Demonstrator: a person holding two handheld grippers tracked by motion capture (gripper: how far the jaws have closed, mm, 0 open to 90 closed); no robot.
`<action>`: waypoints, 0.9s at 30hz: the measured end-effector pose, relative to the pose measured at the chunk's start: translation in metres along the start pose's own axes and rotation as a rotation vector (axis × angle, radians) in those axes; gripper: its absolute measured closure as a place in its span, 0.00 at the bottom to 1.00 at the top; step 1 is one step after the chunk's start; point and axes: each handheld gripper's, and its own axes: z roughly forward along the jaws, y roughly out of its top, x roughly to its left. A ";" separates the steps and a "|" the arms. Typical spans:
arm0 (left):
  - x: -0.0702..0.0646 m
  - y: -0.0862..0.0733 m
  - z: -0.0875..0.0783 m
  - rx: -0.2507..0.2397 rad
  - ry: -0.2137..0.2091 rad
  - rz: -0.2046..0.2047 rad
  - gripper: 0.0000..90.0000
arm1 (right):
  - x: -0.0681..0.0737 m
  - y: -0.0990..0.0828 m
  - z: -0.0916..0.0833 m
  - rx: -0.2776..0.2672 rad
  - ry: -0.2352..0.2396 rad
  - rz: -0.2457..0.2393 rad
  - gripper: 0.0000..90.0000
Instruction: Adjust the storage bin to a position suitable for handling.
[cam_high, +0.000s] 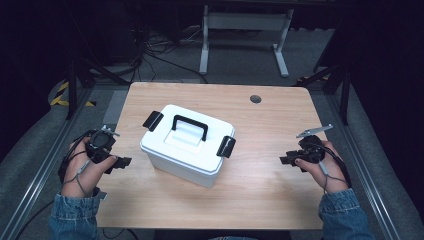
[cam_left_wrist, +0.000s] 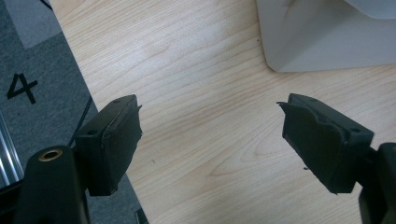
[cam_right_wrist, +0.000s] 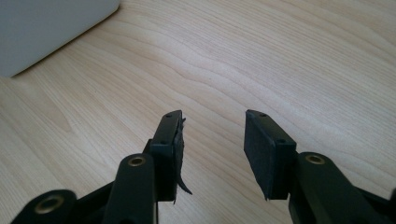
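Note:
A white lidded box with a black carry handle and a black latch at each end stands in the middle of the wooden table. My left gripper rests at the table's left edge, a short way from the box, open with nothing between its jaws. In the left gripper view a corner of the box lies ahead of the gripper. My right gripper is open and empty over bare wood at the right. The right gripper view has the box at its upper left, well ahead of the gripper.
A small dark round hole sits near the table's far edge. Grey carpet with metal rails flanks the table. A white table frame and loose cables lie on the floor beyond. A floor mark "4" lies off the table's left edge.

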 end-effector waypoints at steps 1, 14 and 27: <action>0.000 0.000 0.000 -0.005 0.003 -0.003 0.22 | 0.001 0.000 0.000 -0.005 0.002 -0.003 0.64; 0.001 0.004 -0.004 -0.028 -0.003 0.003 0.23 | 0.007 0.000 0.002 -0.007 0.013 -0.035 0.63; 0.000 0.005 -0.004 -0.026 -0.017 0.019 0.24 | 0.026 0.024 -0.006 -0.030 0.073 -0.116 0.64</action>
